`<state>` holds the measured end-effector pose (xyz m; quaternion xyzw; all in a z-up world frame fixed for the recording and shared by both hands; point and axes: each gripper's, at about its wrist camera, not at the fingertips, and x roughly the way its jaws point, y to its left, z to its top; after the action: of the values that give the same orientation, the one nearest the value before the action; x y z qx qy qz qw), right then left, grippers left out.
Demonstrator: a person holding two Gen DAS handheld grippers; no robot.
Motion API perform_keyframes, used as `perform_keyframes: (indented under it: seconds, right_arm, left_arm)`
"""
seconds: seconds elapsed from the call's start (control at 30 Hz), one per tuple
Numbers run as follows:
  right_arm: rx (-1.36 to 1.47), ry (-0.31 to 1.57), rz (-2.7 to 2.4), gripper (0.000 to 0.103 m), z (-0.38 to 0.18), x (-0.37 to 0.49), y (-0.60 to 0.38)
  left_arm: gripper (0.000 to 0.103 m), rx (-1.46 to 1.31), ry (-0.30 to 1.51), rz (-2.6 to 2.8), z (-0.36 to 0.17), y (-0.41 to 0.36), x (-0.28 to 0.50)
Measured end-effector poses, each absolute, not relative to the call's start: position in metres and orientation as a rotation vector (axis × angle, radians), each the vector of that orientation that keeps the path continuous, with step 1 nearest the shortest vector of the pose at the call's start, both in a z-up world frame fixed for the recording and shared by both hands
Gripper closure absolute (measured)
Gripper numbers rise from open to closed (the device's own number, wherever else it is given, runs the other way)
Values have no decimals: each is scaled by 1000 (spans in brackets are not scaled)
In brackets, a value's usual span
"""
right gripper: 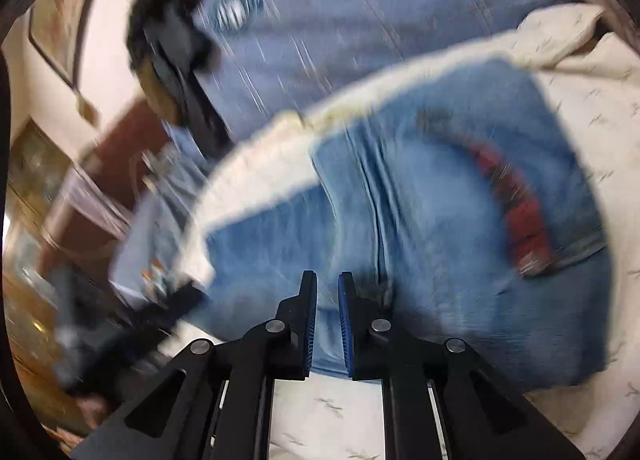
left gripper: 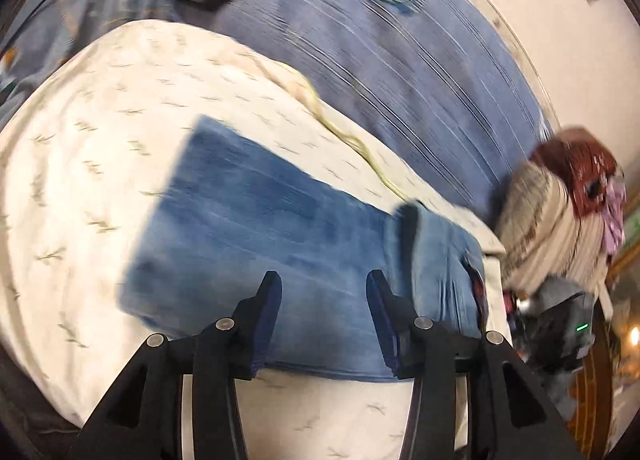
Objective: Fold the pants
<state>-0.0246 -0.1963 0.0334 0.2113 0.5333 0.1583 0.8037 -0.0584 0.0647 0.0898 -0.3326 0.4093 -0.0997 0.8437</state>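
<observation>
The blue jeans (left gripper: 260, 236) lie folded on a cream patterned bed cover (left gripper: 100, 132). In the left wrist view my left gripper (left gripper: 324, 284) is open and empty, its two fingers spread just above the near edge of the jeans. In the right wrist view the jeans (right gripper: 440, 212) fill the middle, with a red waistband lining (right gripper: 520, 216) showing at the right. My right gripper (right gripper: 327, 284) hovers over the near edge of the jeans with its fingers nearly closed and a narrow gap between them; nothing is held. Both views are motion-blurred.
A person in a blue shirt (left gripper: 380, 60) stands across the bed, holding a dark object (right gripper: 176, 60). A pile of cloth and a red item (left gripper: 576, 172) sit at the right. Dark gear (left gripper: 564, 324) and wooden furniture (right gripper: 36, 180) lie beside the bed.
</observation>
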Motion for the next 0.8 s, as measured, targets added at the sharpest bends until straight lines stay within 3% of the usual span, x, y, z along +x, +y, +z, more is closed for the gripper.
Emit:
perform_keyframes:
  seconds: [0.13, 0.3, 0.4, 0.57, 0.8]
  right_arm:
    - [511, 1133, 348, 99, 36, -33, -196]
    - [515, 1024, 403, 52, 56, -48, -185]
    - [493, 1015, 439, 43, 57, -47, -170]
    - [455, 1038, 448, 39, 54, -51, -166]
    - [481, 1049, 464, 39, 50, -49, -168]
  left_arm:
    - [58, -774, 860, -92, 69, 98, -85]
    - [55, -905, 832, -9, 64, 129, -103]
    - [52, -934, 875, 56, 53, 134, -110]
    - [53, -961, 983, 21, 39, 126, -123]
    - [55, -980, 961, 34, 40, 124, -121]
